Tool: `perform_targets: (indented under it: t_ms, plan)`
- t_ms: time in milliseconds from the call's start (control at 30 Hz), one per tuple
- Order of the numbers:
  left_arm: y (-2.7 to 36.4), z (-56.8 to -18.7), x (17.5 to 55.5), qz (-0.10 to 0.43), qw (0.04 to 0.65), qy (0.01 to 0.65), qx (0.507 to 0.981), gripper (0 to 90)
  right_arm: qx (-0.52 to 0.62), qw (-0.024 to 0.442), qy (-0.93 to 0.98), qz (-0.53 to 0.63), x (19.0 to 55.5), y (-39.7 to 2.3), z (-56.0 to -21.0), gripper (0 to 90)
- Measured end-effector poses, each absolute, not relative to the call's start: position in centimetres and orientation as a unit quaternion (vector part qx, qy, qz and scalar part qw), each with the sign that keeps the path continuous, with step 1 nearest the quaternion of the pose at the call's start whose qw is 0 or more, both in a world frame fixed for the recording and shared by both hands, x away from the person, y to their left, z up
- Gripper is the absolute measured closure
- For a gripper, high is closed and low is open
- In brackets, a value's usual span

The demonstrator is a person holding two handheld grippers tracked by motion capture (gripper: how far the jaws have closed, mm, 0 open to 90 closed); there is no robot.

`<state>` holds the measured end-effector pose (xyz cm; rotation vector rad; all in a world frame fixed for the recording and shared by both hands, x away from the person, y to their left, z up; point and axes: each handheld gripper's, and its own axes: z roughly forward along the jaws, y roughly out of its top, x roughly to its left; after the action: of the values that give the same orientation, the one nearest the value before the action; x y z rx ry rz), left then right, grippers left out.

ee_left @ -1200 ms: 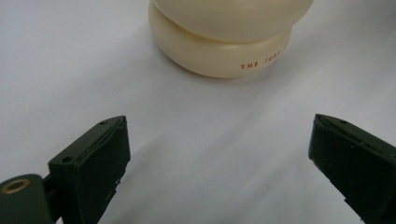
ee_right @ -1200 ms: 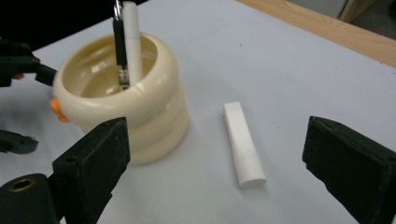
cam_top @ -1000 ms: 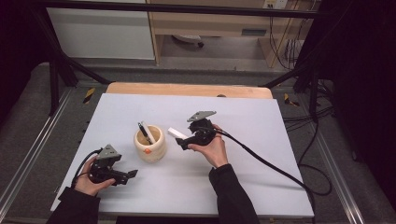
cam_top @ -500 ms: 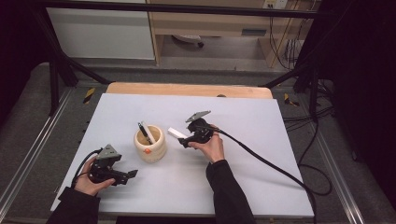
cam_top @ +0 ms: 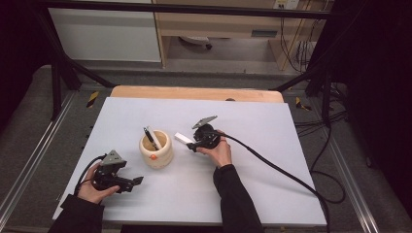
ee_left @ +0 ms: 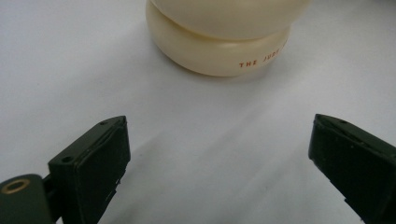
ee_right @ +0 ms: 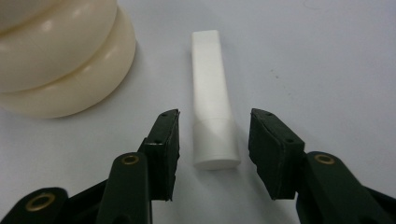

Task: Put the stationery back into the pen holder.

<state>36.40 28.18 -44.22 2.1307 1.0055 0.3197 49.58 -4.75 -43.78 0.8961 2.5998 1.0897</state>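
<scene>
Lying flat on the pale grey tabletop (cam_top: 272, 184), a small white plastic tube with a cap at its near end (ee_right: 211, 107) sits just to the right of the cream-coloured, double-bulged ceramic pot (cam_top: 156, 148), close to it but not touching. The right gripper (ee_right: 214, 154) has its two black jaws on either side of the tube's capped end; they have just been closing, yet a narrow gap shows on each side, so the pads are not pressing on the tube. In the high view the right gripper (cam_top: 194, 144) is low over the table, just right of the pot, with a thick black cable (cam_top: 277, 167) trailing away from it toward the table's right edge.

Standing in the pot are a dark pen and a pale stick (cam_top: 151, 137), both leaning toward its far rim. An orange mark shows on the pot's near side.

Left of the pot and nearer the person, the left gripper (cam_top: 137, 180) rests in the left hand (cam_top: 90, 190) with its tips pointing toward the pot. Its jaws are spread wide with bare tabletop between them, and the pot's base with small orange lettering sits a little beyond them in the left gripper view.
</scene>
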Motion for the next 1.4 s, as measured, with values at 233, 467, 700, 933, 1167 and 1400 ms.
perform_targets:
  t_ms: [233,467,700,933,1167,1400]
  plan:
    - [28.2,-44.2,36.4,0.124,0.372,0.392,0.832,5.5,0.298,0.087,0.88,0.359,49.8,-4.8,-44.0,62.5]
    - [28.2,-44.2,36.4,0.125,0.373,0.392,0.831,5.5,0.298,0.084,0.884,0.35,49.9,-4.7,-44.5,65.2]
    - [28.2,-44.2,36.4,0.125,0.373,0.392,0.831,5.6,0.302,0.079,0.884,0.349,50.0,-4.7,-44.4,66.6]
    - [28.2,-44.2,36.4,0.125,0.374,0.392,0.831,5.6,0.316,0.072,0.879,0.351,50.1,-4.8,-44.4,67.3]
    - [28.3,-44.1,36.4,0.126,0.374,0.392,0.831,5.6,0.328,0.059,0.87,0.364,50.0,-4.7,-44.2,67.4]
    - [28.3,-44.1,36.4,0.127,0.373,0.39,0.832,5.6,0.331,0.052,0.867,0.368,49.8,-5.0,-43.3,67.5]
